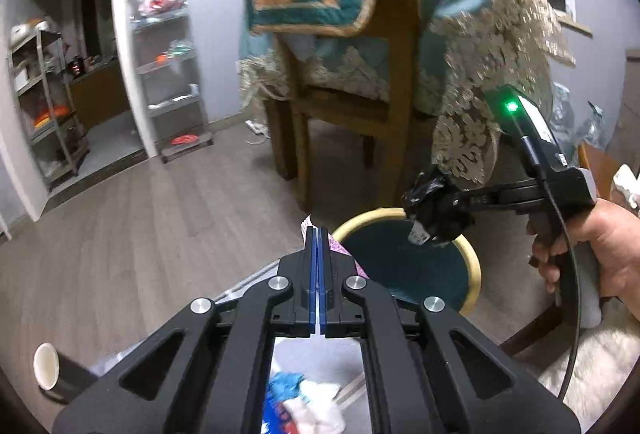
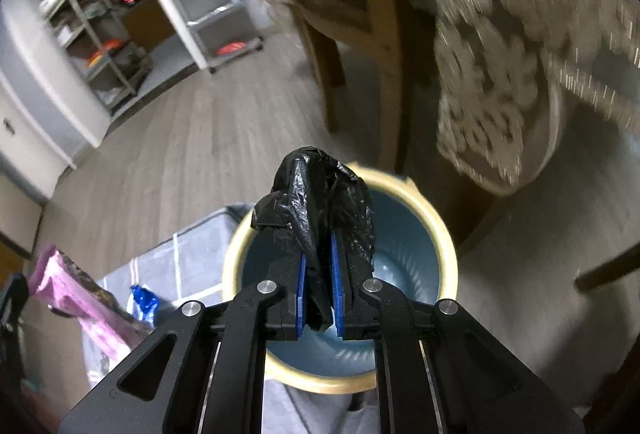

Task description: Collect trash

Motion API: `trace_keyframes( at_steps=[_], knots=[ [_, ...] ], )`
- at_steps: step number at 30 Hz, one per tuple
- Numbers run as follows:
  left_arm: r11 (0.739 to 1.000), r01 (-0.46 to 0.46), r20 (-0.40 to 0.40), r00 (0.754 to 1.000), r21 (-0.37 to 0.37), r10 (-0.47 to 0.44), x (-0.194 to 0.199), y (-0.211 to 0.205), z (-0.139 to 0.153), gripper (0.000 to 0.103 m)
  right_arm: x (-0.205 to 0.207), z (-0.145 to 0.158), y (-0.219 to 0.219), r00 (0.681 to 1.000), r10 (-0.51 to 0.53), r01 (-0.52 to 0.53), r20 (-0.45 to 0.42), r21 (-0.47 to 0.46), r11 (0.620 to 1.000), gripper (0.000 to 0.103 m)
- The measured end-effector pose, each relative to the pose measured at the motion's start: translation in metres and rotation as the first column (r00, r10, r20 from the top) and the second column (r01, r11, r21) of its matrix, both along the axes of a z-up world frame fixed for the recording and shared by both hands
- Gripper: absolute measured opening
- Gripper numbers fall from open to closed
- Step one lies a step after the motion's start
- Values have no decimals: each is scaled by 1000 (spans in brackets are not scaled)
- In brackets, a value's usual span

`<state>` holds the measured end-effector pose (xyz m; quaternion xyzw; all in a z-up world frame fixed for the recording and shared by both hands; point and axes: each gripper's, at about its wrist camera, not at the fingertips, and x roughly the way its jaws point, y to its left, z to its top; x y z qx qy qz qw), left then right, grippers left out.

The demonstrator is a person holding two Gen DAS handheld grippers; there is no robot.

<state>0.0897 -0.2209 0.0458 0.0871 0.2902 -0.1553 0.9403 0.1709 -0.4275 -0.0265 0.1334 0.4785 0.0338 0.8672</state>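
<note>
Trash changed hands over a teal bin with a cream rim, which stood open-mouthed on grey wood flooring beside a wooden chair draped in teal and gold cloth. The right gripper was clamped on a crumpled black plastic bag, the film pinched between its blue pads and bunched up past the fingertips. The bag's long axis ran along the fingers, its loose end pointing forward and down over the bin's mouth. Seen from the left wrist, the same bag hung at the near rim of the bin, with a person's hand wrapped around the gripper's handle.

The left gripper had its jaws closed nearly flat on a thin pink wrapper, whose edge poked out past the fingertips just left of the bin. In the right wrist view that wrapper appeared long and narrow, angled from upper left to lower right. A paper cup lay on its side at lower left, mouth toward the camera. Blue and white scraps lay on the floor below.
</note>
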Motion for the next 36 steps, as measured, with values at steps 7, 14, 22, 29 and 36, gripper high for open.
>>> trace_keyframes(
  at_steps=[7,14,22,29,36],
  knots=[
    [997,53,-95,994,50,-48,32,-48,-51,0,9,-35,-6,990,-28,29,-135,6,1000,12],
    [986,97,-146,986,138,-77,64,-89,-87,0,12,-41,-3,989,-18,17,-150,-8,1000,12],
    [988,84,-144,987,130,-65,68,-89,-89,0,14,-36,-2,991,-28,25,-134,-21,999,13],
    [992,50,-157,987,113,-31,62,-75,-88,5,13,-29,0,994,-28,26,-108,-23,999,23],
    [995,-1,-125,992,105,14,51,-55,-73,44,13,-21,6,997,-19,17,-72,-30,999,38]
  ],
)
